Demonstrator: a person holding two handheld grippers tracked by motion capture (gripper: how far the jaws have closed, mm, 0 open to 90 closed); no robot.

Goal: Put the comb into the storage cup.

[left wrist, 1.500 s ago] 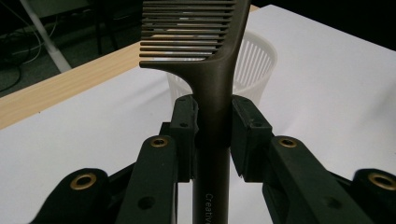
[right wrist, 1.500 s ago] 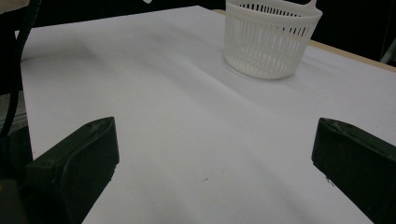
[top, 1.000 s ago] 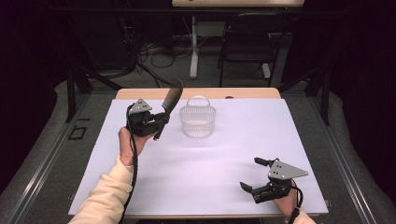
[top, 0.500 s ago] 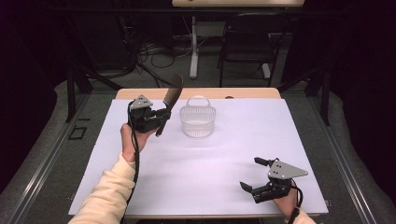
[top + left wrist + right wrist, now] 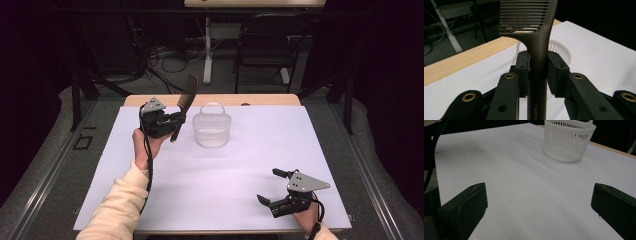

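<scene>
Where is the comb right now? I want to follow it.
In the high view the comb stands upright in the left gripper, at the table's far left, just left of the white basket.

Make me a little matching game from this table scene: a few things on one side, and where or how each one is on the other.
Things:
1. comb
2. basket
3. left tongs
4. right tongs

States:
A. open, with nothing between them, at the near edge
B. clamped on a dark handle
C. held upright above the table
D. standing white and empty on the sheet

Pairs: 1-C, 2-D, 3-B, 4-A
</scene>
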